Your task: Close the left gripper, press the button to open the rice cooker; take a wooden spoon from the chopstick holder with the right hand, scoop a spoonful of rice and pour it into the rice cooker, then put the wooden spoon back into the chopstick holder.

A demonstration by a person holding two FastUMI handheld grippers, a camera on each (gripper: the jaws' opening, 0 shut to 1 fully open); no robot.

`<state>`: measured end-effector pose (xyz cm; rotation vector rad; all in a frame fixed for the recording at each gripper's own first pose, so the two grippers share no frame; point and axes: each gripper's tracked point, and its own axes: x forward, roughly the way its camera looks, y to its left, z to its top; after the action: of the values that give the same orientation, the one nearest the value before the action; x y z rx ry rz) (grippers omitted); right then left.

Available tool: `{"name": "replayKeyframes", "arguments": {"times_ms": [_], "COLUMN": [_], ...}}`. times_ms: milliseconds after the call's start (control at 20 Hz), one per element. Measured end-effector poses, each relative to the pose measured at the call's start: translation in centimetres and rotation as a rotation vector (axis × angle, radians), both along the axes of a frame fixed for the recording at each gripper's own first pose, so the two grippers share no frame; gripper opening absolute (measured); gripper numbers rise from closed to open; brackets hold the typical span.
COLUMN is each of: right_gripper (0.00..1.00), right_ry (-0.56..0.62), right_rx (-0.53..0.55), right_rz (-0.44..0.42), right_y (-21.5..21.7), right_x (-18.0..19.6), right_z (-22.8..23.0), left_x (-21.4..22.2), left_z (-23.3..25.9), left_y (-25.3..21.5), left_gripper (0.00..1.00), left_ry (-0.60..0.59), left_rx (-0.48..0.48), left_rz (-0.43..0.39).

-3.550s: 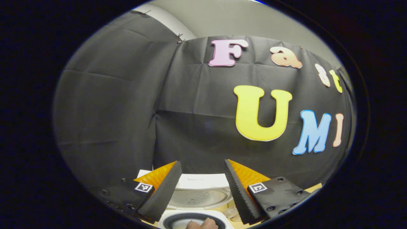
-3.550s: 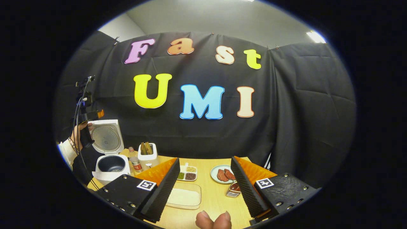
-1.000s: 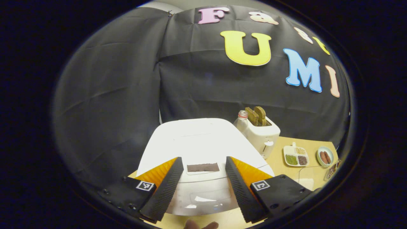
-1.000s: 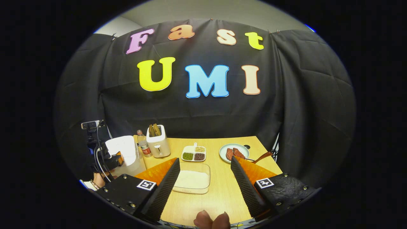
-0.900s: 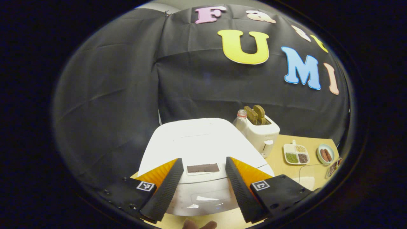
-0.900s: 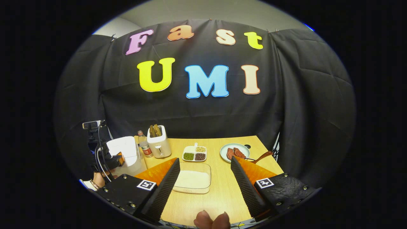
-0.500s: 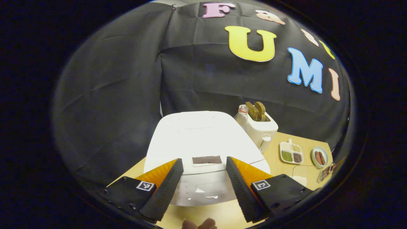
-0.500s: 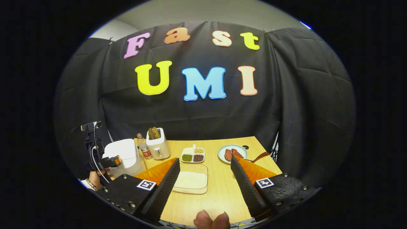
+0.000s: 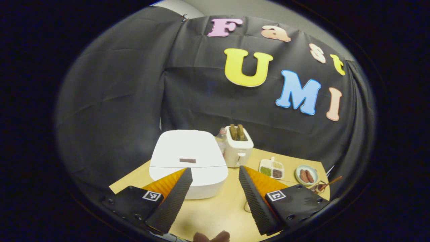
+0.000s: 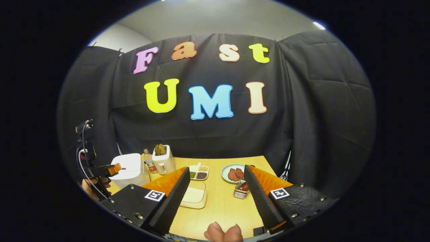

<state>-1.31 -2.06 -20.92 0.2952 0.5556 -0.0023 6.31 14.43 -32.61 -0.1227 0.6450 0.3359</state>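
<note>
The white rice cooker (image 9: 188, 161) stands with its lid down at the table's left end; in the right gripper view the rice cooker (image 10: 127, 169) sits at the far left. My left gripper (image 9: 214, 168) is open, held back from the cooker's front with nothing between its fingers. A wooden spoon (image 9: 332, 181) leans out of a small metal holder (image 9: 318, 186) at the right edge. My right gripper (image 10: 216, 167) is open above the table, the metal holder (image 10: 241, 191) just left of its right finger. A clear tray of rice (image 10: 193, 195) lies by its left finger.
A white toaster with brown slices (image 9: 238, 148) and a bottle (image 9: 220, 137) stand right of the cooker. A divided dish of grains (image 10: 198, 172) and a plate of red meat (image 10: 233, 173) sit mid-table. A hand (image 10: 90, 186) holds the left gripper at the left.
The cooker lid, open 3.5 s ago, is now down. My left gripper has drawn back from the cooker, which looks smaller. The right gripper has also pulled back a little.
</note>
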Motion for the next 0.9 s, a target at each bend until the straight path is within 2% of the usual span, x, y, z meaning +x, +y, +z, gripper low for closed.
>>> {"name": "replayKeyframes", "arguments": {"times_ms": [150,250,400,500,650,800,900], "right_gripper": [0.98,0.98,0.98,0.98,0.98,0.98,0.98], "right_ry": [-0.045,-0.068,-0.113,-0.150,-0.244,-0.309,-0.335], "right_rx": [0.004,0.012,0.043,0.052,0.050,0.024,0.022], "right_rz": [-0.010,-0.011,0.018,0.018,-0.017,-0.075,-0.061], "right_y": [-5.0,-7.4,-9.0,-10.0,-11.9,-13.6,-13.1], "right_x": [-1.0,-1.4,-1.3,-0.6,0.0,0.5,0.8], "right_z": [1.0,1.1,2.1,3.4,7.7,11.2,12.7], "left_x": [-1.6,-3.2,-6.3,-7.5,-7.4,-6.1,-6.0], "left_z": [6.9,11.8,19.8,23.4,27.2,30.3,32.7], "left_y": [-8.0,-12.9,-18.0,-20.9,-23.3,-25.2,-25.2], "left_gripper": [1.00,0.95,0.94,0.94,0.95,0.94,0.95], "left_ry": [-0.100,-0.167,-0.303,-0.353,-0.400,-0.464,-0.515], "left_rx": [-0.013,0.009,0.108,0.150,0.157,0.105,0.113], "left_rz": [-0.065,-0.115,-0.187,-0.228,-0.251,-0.281,-0.295]}}
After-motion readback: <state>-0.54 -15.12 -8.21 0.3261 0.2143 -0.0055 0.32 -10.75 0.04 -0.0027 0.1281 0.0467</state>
